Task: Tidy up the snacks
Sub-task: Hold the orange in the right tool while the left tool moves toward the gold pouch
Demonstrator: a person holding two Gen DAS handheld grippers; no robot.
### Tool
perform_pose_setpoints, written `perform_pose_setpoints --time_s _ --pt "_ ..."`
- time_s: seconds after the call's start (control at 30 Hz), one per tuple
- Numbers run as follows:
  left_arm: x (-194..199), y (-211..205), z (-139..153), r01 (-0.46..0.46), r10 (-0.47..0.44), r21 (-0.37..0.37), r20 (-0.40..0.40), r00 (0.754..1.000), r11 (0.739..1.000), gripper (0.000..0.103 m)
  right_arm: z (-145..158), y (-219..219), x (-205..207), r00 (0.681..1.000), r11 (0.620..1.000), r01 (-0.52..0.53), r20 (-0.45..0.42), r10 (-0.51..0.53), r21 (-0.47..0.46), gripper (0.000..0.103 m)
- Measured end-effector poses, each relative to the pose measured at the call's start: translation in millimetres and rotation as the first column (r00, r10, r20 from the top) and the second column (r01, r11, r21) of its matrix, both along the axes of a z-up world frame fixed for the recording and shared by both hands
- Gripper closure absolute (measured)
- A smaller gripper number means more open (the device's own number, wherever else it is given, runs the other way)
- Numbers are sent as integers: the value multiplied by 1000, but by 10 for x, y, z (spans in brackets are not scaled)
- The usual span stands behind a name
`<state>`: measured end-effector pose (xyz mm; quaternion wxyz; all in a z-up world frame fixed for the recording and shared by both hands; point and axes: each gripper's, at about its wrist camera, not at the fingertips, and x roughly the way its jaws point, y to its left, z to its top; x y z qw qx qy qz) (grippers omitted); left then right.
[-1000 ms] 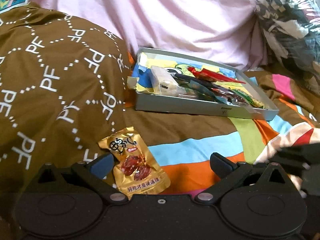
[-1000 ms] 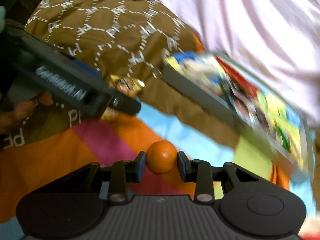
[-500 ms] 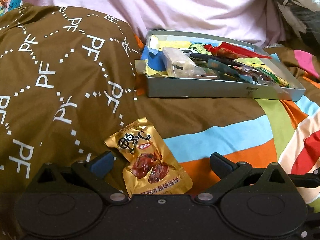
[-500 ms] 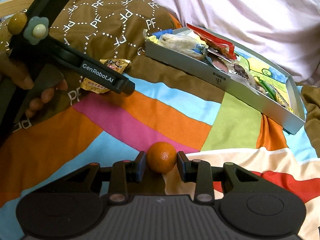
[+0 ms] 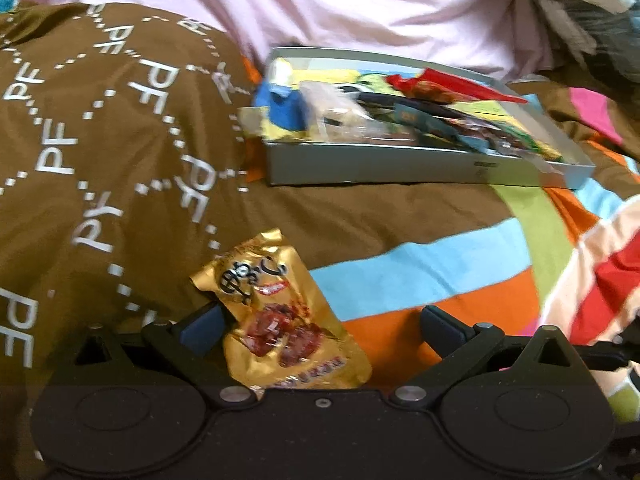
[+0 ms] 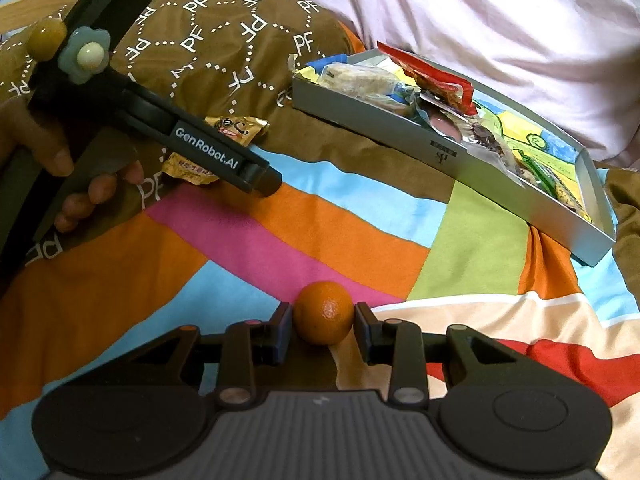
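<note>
The left gripper [image 5: 320, 326], gripped by a bare hand [image 6: 60, 168] and angled downward, holds its blue-padded jaws spread wide, while the right gripper [image 6: 323, 330], also tilted down, has its jaws drawn in close against both sides of a small round orange fruit [image 6: 324, 313].

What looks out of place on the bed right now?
A gold snack packet lies loose on the brown quilt, outside the grey tray where the other snacks are piled; a red wrapper pokes over the tray's rim.

"GenRobot.AI" on the left claw [image 6: 256, 170]; "PF" repeated across brown cloth [image 6: 224, 40].
</note>
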<state>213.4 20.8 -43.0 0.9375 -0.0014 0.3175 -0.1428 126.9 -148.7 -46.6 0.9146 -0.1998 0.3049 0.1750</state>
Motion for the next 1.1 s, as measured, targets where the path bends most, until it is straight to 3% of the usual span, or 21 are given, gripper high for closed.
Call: perform_pose_setpoints --time_s 0.23,0.37,0.5,0.6,0.67,0.73,0.83,0.97,1.03,1.1 --pt "-78 -76 -2 99 -99 -38 0 995 994 1 -7 -20 6 1000 1000 7 -4 -7 5 65" --pt "-32 -57 -20 59 -60 -50 -18 998 997 1 -14 -2 15 1000 1000 -3 -3 3 -2 65" --pt "-4 3 11 5 -7 -122 -18 1000 993 1 -18 -4 16 1000 1000 -8 -3 8 -3 65" --pt "35 149 38 -63 56 -259 -34 998 964 1 -22 -11 22 1000 1000 -8 -6 8 -1 65" --pt "72 268 53 -125 112 -356 -57 992 926 1 -22 -8 27 1000 1000 -8 -6 8 -2 65" --pt "121 337 61 -198 175 -390 -92 980 899 1 -25 -4 33 1000 1000 -8 -5 8 -4 65" --pt "192 306 65 -228 200 -329 -117 973 916 1 -35 -6 37 1000 1000 -11 -7 11 -6 65" --pt "189 65 50 -168 159 -149 -68 985 975 3 -40 -1 41 1000 1000 -10 -7 10 -7 65" --pt "171 -5 33 -159 155 -92 -48 987 983 5 -40 -3 42 1000 1000 -11 -7 11 -8 65" --pt "172 -5 18 -162 159 -89 -42 986 983 7 -39 -4 42 1000 1000 -11 -8 11 -7 65"
